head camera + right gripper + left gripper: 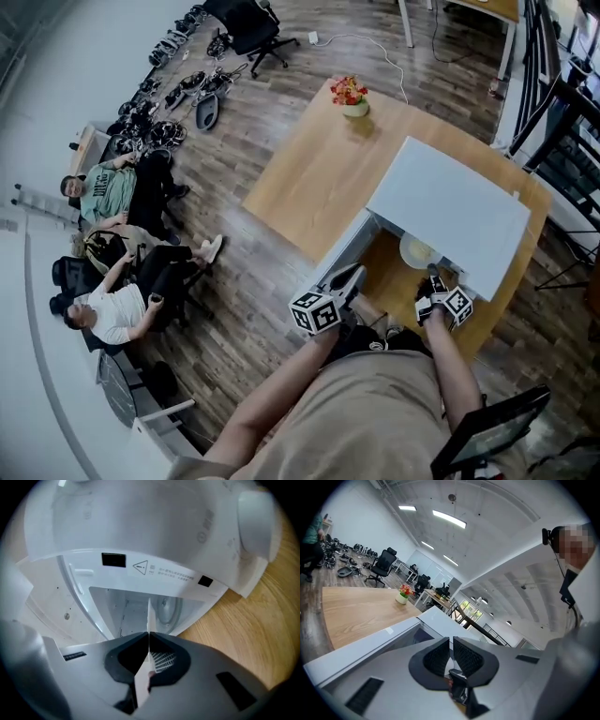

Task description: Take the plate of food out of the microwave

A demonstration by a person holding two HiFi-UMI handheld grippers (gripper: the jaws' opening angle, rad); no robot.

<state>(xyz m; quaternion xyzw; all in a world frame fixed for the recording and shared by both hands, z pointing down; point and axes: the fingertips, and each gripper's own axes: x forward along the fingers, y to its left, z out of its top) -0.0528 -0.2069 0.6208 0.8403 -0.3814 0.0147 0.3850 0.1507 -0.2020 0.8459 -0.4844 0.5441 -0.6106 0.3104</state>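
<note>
- I'm watching the right gripper [433, 279] reaching toward the open front of the white microwave [450, 211], which is sitting on the wooden desk [319, 178].
- In the right gripper view its jaws are pressing fully together on the rim of the plate [148, 616]. The plate is showing there edge-on, as a thin white sliver running between the pads of the right gripper [148, 644].
- From the head view the plate [417, 251] is sitting level just beyond those jaws, right at the microwave's mouth. Its far side is tucking under the front edge of the microwave's top, and something pale yellow is lying on it.
- Past the plate's edge, the right gripper view is looking into the microwave [140, 522] and its white cavity, with the desk [243, 620] showing off to the right.
- The left gripper [349, 277] is hovering beside the near end of the open door [345, 251], well apart from the plate.
- In the left gripper view, the left gripper [451, 656] is showing its jaws drawn almost together, leaving only a thin slit, and I'm not seeing anything held in them.
</note>
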